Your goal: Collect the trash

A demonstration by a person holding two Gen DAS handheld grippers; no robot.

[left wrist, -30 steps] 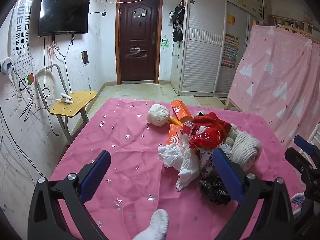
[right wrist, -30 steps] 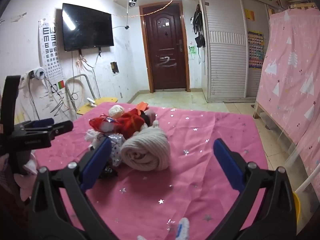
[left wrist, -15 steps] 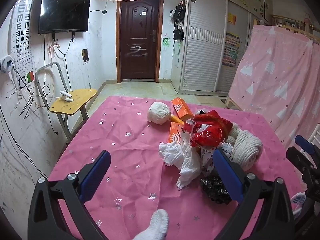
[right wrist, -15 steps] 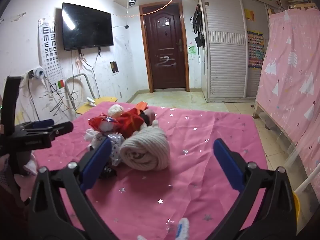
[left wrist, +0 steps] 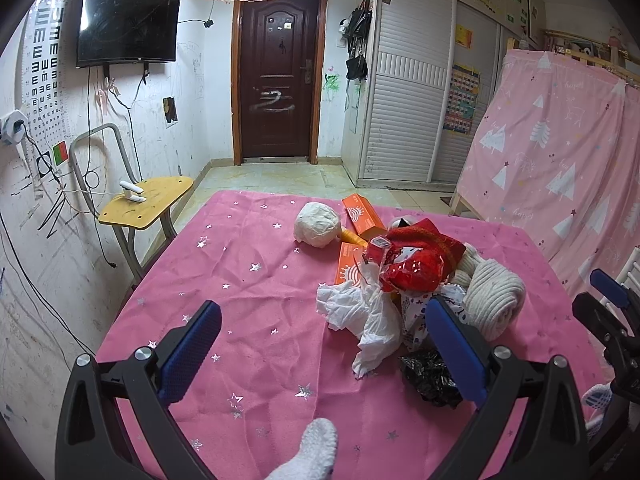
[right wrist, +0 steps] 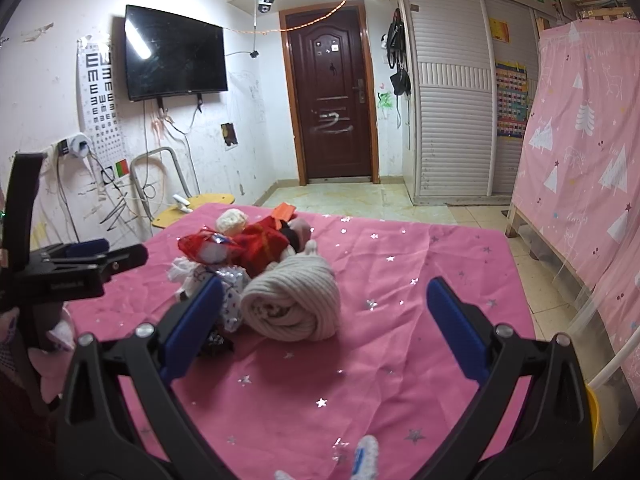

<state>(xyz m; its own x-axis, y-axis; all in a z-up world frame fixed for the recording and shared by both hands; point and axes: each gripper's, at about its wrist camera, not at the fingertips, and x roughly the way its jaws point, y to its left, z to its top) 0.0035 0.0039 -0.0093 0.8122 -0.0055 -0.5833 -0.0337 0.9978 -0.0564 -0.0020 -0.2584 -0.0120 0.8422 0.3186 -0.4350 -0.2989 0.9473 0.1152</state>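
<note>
Covering the whole table (left wrist: pixel 256 280) is a pink cloth with silver stars, and the trash sits in a heap on its far right part in the left wrist view. Behind stand a dark door (left wrist: pixel 278 76), a black television (left wrist: pixel 128 16) on the wall and a yellow chair (left wrist: pixel 148 204) just beside the table. The left gripper (left wrist: pixel 324 344) hangs above the near part of the cloth with its blue fingers spread wide and nothing between them. The right gripper (right wrist: pixel 324 324) is likewise spread and bare, hovering near a rolled cream knit (right wrist: pixel 292 300). In the heap, a red wrapper (left wrist: pixel 416 264) lies on top, touching crumpled white paper (left wrist: pixel 360 312) and orange boxes (left wrist: pixel 362 216). A white paper ball (left wrist: pixel 318 224) rests just beside the boxes. A crumpled black bag (left wrist: pixel 430 376) lies at the near edge of the heap.
</note>
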